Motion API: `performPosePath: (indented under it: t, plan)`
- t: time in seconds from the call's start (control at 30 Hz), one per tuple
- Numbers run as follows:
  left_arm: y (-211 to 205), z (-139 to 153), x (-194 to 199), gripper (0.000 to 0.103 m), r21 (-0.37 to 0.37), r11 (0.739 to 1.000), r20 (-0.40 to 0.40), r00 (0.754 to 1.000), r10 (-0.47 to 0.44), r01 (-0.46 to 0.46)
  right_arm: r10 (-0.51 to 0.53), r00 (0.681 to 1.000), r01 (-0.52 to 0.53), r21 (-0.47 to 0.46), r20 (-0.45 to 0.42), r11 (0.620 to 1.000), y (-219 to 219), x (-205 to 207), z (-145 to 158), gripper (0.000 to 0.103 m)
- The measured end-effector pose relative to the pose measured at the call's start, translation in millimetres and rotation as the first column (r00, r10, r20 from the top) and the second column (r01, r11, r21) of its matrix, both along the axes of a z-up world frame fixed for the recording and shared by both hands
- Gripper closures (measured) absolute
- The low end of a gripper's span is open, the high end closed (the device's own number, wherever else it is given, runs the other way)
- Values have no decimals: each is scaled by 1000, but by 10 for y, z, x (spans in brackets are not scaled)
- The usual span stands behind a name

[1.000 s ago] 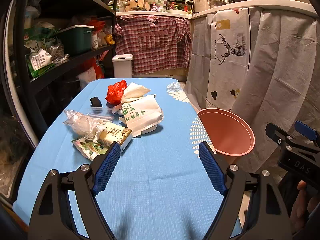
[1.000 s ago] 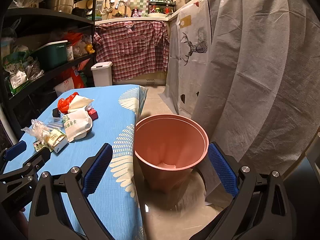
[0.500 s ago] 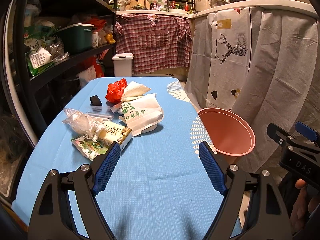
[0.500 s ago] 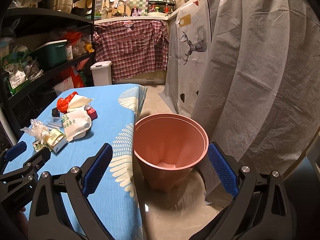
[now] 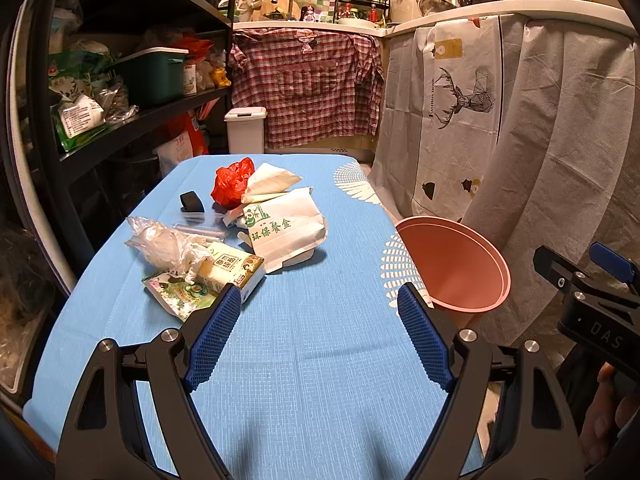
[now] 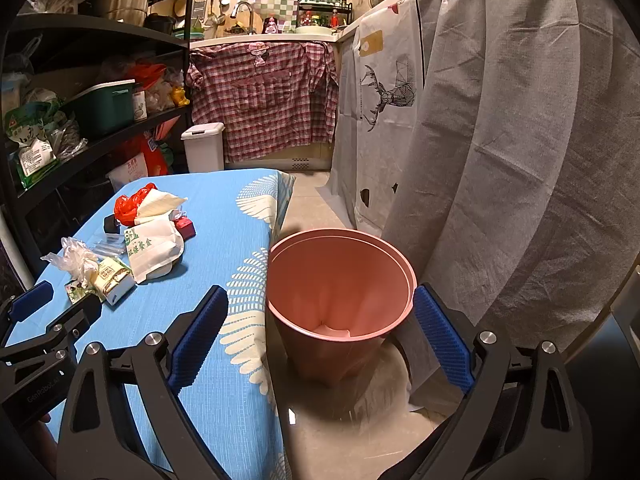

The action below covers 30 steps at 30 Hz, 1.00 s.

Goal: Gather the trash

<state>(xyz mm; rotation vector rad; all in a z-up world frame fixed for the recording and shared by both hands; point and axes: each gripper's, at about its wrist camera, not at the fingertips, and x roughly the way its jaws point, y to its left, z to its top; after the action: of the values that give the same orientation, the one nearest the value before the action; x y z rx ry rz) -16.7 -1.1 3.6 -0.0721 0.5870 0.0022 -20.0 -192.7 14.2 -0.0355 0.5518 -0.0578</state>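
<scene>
We hold the left tongs (image 5: 320, 334) spread and empty over the blue bench (image 5: 312, 360), just short of the trash pile (image 5: 224, 240). The right tongs (image 6: 320, 338) gape too, framing the smooth pink bin (image 6: 340, 280) on the floor beside the bench. We should probably pinch the firm carton (image 5: 232, 268) first; the crinkly clear plastic (image 5: 164, 244) and soft paper bag (image 5: 288, 228) will likely crumple.

Left wrist view looks forward and down from the near end of the table (image 5: 320, 360), trash pile upper left of centre, pink bin (image 5: 456, 264) at right. Right wrist view sits beside the table's edge, facing the bin (image 6: 340, 280) close up, centre frame. Both share table, pile, bin.
</scene>
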Motion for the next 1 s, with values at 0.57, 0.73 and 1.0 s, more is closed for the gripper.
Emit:
performPosePath:
  t: [0.57, 0.73, 1.0]
  plan:
    - [-1, -2, 0, 25, 1, 1000, 2, 1000, 1, -1, 0, 1000, 0, 0, 2, 1000, 6, -4, 0, 13]
    - [-1, -3, -3, 25, 0, 1000, 3, 1000, 2, -2, 0, 1000, 0, -1, 3, 1000, 7, -4, 0, 13]
    - [-3, -2, -2, 25, 1, 1000, 3, 1000, 2, -2, -1, 1000, 1, 0, 3, 1000, 11, -5, -6, 14]
